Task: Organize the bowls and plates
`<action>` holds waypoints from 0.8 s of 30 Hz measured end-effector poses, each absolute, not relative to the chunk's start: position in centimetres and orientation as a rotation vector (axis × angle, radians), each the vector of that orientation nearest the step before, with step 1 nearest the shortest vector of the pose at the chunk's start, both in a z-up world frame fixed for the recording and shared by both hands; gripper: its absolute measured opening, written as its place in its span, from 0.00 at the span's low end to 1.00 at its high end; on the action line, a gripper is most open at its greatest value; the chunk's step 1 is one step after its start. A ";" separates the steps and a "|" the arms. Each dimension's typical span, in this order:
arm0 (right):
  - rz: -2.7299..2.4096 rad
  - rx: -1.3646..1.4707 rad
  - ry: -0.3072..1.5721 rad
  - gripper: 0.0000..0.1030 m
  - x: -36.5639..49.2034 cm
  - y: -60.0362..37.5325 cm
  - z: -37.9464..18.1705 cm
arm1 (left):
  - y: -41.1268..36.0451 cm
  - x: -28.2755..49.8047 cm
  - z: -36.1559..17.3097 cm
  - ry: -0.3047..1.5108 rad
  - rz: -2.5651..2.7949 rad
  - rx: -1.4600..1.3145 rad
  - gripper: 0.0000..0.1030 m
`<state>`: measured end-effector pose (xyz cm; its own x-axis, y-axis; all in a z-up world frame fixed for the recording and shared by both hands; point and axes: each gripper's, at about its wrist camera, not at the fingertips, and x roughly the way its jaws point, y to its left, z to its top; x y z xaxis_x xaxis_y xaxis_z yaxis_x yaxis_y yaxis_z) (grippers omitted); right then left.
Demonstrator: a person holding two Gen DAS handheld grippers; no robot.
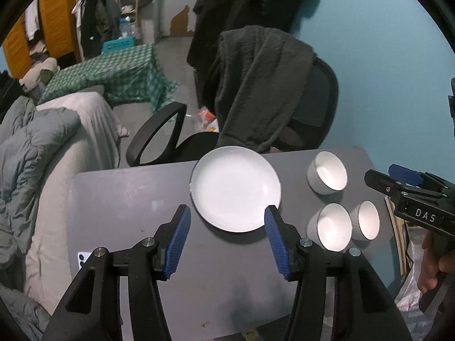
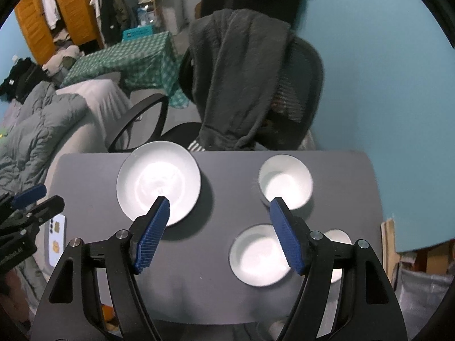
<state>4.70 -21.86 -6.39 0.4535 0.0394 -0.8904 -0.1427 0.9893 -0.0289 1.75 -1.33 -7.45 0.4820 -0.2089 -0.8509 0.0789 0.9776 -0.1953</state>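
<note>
Your left gripper (image 1: 227, 213) and right gripper (image 2: 220, 203) both gape, ribbed blue pads (image 1: 179, 241) holding nothing. Below them on the matte grey table (image 1: 128, 199) sit a round glossy white plate (image 1: 235, 189) and, to its right, three white bowls (image 1: 327, 174).

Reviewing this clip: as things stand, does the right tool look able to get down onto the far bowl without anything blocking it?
Probably yes. The right tool hangs open and empty above the table, and the far bowl stands alone, apart from the plate and both nearer bowls.
</note>
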 end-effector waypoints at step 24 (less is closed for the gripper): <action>-0.101 0.043 1.075 0.70 -1.0 -30.2 -3.9 | -8.8 0.8 -4.3 1.008 -0.438 -0.038 0.53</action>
<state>-0.99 -30.17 -3.90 0.4714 -0.0614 -0.8798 0.1034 0.9945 -0.0140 0.84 -8.83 -4.29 0.4542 -0.3726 -0.8093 0.3376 0.9126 -0.2306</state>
